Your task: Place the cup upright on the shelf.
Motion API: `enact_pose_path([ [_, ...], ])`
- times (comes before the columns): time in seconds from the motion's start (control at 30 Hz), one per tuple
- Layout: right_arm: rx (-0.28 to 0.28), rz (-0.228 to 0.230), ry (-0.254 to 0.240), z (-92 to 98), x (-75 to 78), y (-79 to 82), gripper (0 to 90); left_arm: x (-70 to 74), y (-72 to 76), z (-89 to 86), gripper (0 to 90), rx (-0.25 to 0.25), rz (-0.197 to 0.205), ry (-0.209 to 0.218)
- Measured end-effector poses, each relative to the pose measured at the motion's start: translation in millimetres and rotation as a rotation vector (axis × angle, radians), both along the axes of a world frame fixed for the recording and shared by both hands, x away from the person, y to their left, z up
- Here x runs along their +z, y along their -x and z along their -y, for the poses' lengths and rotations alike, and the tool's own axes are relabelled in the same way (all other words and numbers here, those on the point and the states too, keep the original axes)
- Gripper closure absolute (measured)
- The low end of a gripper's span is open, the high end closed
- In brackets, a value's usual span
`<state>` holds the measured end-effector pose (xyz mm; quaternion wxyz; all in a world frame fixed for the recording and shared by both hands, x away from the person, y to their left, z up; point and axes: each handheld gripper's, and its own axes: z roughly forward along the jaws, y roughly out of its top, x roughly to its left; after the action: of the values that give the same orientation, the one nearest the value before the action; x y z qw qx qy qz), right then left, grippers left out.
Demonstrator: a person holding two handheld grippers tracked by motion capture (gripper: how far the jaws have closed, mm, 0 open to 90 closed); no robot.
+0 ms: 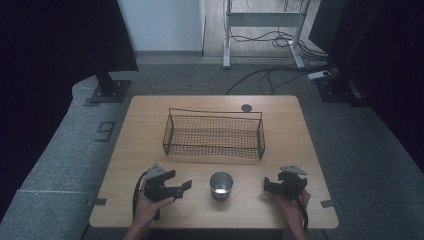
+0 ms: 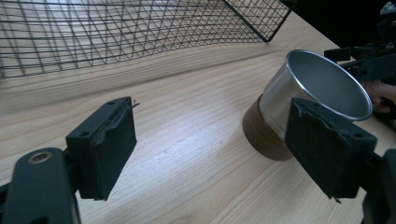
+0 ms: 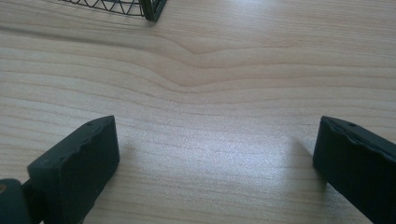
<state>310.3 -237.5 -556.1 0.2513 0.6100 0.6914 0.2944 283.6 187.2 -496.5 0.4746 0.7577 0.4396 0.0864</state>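
In the high view, a metal cup [image 1: 221, 185] stood upright on the wooden desk [image 1: 295, 130], near its front edge and about midway between the two grippers. The left gripper [image 1: 186, 185] lay to the cup's left with its fingers pointing toward the cup, close to it but apart from it. The right gripper [image 1: 266, 185] sat farther off on the cup's other side, also facing inward. Behind the cup, toward the middle of the desk, rested a black wire basket [image 1: 214, 134], well apart from both grippers.

In the left gripper view, the left gripper's [image 2: 210, 154] fingers [image 2: 105, 144] were spread wide and held nothing. The cup [image 2: 313, 93], shiny steel above a brown base, stood just beyond the right-hand finger, partly covered by it, outside the gap rather than within it. The basket [image 2: 116, 32] stretched across the top, and a hand [image 2: 378, 93] with the other gripper showed at the far right.

In the right gripper view, the right gripper's [image 3: 217, 163] fingers [image 3: 79, 163] were also wide apart and empty, with bare desk [image 3: 210, 70] between them and a corner of the basket [image 3: 149, 9] at the top edge.
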Motion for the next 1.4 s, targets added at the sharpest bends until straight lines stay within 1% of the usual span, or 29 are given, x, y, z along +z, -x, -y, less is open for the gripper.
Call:
enact_pose_path([
  [0.23,0.000,0.000,0.000,0.0,0.0,0.0,0.4,-0.2,3.5,14.1,16.3,-0.029,0.007,-0.017],
  [0.43,0.000,0.000,0.000,0.0,0.0,0.0,0.5,0.7,5.3,20.3,15.7,-0.045,0.008,-0.022],
  [0.8,-0.002,0.002,0.000,0.1,0.0,0.1,0.8,-1.2,9.1,38.2,14.8,-0.087,0.010,-0.042],
  [1.0,-0.002,0.002,0.000,0.1,0.0,0.1,0.8,-0.5,10.9,46.4,14.6,-0.094,0.021,-0.044],
  [1.3,-0.002,0.002,0.000,0.1,0.0,0.1,0.8,-1.9,12.1,61.1,12.9,-0.131,0.013,-0.063],
  [1.4,-0.002,0.002,0.000,0.1,0.0,0.1,0.8,-2.0,12.2,63.8,12.3,-0.135,0.013,-0.065],
])
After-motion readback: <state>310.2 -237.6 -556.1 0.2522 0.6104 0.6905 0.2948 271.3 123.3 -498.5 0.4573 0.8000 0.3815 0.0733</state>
